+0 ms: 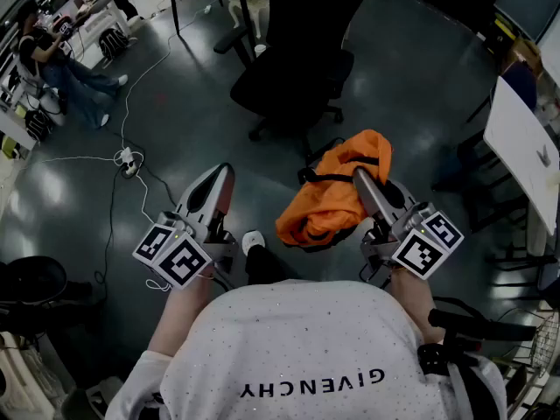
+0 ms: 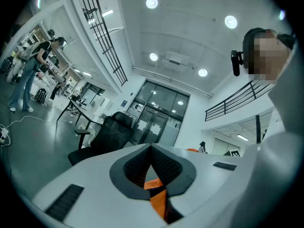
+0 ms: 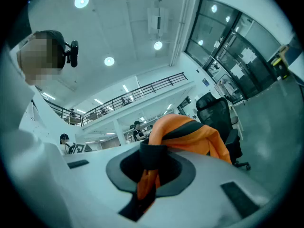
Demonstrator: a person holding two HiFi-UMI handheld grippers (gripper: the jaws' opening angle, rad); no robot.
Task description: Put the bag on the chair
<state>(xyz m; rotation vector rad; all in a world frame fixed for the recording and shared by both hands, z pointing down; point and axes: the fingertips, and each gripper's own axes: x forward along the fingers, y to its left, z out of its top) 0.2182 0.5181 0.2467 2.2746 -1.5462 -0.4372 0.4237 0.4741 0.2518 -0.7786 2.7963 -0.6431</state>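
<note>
- Chair [image 1: 297,68]: black office swivel chair, at twelve o'clock from the person.
- Bag [image 1: 337,195]: orange, black straps, hanging at five o'clock of the chair, clear of it.
- Right gripper [image 1: 359,175]: jaws clamped on a black strap.
- Left gripper [image 1: 226,169]: jaws closed, empty.

Dark floor [image 1: 411,94] under black chair [image 1: 293,73], white power strip [image 1: 129,161].

Dark glossy floor [image 1: 420,86], white desk [image 1: 525,138]

Bag [image 1: 337,186] orange/blk; chair [image 1: 297,51] blk; floor [image 1: 420,103] dk grey; shirt [image 1: 297,339] white.
</note>
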